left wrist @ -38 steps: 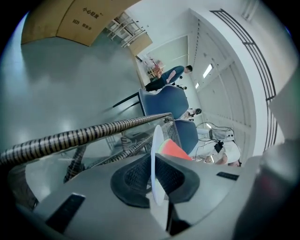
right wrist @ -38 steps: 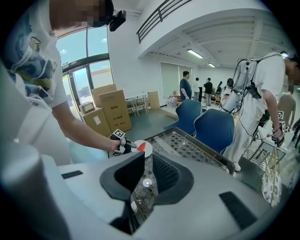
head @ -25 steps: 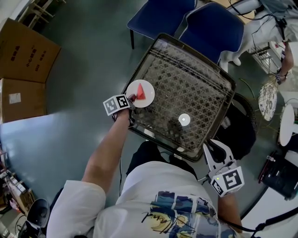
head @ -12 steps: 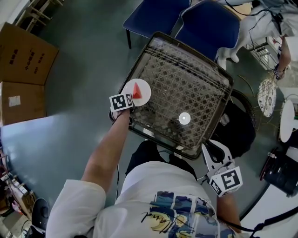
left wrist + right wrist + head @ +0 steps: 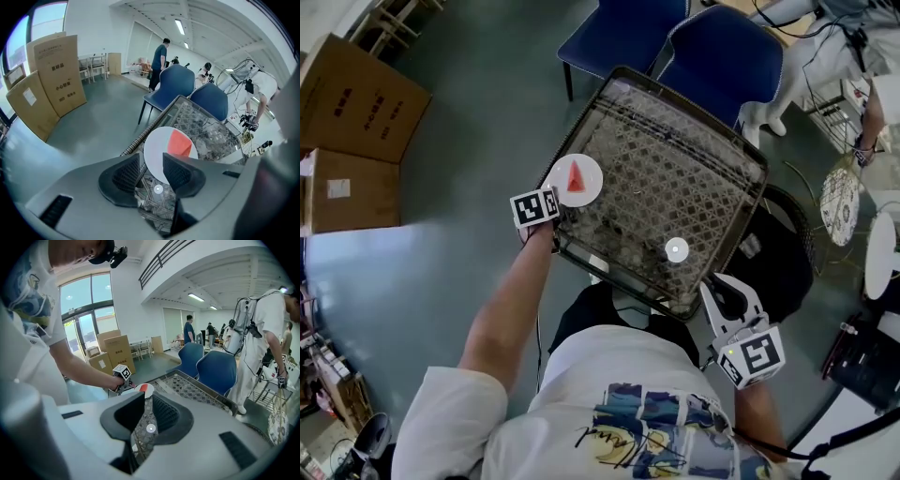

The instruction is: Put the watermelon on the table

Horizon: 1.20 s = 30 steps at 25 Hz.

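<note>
A red watermelon slice (image 5: 575, 175) lies on a small white plate (image 5: 591, 187) at the left edge of the woven-pattern glass table (image 5: 694, 105). My left gripper (image 5: 556, 204) hovers just off the plate's near rim. Its jaws have just been opening and stand open, with nothing pressed between the pads. In the left gripper view the plate (image 5: 157, 146) and slice (image 5: 180, 144) show just beyond the left gripper (image 5: 151, 163). My right gripper (image 5: 727, 295) hangs open by the table's near right corner, holding nothing; in its own view the right gripper (image 5: 146, 401) faces the table (image 5: 197, 390).
A small white disc (image 5: 676, 249) sits on the table's near part. Two blue chairs (image 5: 727, 47) stand beyond the table. Cardboard boxes (image 5: 356, 94) sit on the floor at left. A black round object (image 5: 789, 253) is beside the table's right side; a person in white (image 5: 262, 324) stands further right.
The left gripper has let go of the plate's rim and drawn back and up a little. The plate with the slice now rests alone on the table's left edge. The right gripper shifted slightly.
</note>
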Tool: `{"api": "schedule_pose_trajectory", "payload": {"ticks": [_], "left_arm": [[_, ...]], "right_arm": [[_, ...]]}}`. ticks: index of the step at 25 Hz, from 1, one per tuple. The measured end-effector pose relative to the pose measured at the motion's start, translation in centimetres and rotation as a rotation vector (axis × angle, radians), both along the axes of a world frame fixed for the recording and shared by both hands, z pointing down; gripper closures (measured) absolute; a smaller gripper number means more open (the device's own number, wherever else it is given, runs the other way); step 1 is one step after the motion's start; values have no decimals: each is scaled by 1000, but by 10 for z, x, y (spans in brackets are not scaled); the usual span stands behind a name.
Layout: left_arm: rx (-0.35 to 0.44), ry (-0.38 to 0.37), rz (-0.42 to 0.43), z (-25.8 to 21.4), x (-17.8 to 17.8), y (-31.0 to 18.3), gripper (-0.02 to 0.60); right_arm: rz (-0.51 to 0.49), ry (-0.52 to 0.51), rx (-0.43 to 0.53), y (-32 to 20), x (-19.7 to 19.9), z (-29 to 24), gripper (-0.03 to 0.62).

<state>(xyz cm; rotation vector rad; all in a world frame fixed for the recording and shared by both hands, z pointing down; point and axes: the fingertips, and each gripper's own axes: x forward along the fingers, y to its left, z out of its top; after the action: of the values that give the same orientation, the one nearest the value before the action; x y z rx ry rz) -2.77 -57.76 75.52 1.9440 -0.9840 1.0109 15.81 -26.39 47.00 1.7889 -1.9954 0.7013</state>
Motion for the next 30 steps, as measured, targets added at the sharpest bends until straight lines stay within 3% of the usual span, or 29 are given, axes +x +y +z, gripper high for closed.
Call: {"api": "schedule_pose_trajectory", "payload": {"ticks": [7,14,20,27,30], "left_arm": [[118,44,-70,-68,-6,49,437],[244,148,-101,-145,2,157,440],[322,268,-128,-204,-8,274,559],[365,325,16,-259,-7,384,572],[368,403,112,-290,1,419,572]], "right_arm": [[-121,-17,80,34,21,-7,546],[-261,-20,150,101,46,-12,546],[-390,-50,187,160,43,-8,546],[-470,-95,171,191,27,2,546],[-484,-82,199,193,12,-14,546]]}}
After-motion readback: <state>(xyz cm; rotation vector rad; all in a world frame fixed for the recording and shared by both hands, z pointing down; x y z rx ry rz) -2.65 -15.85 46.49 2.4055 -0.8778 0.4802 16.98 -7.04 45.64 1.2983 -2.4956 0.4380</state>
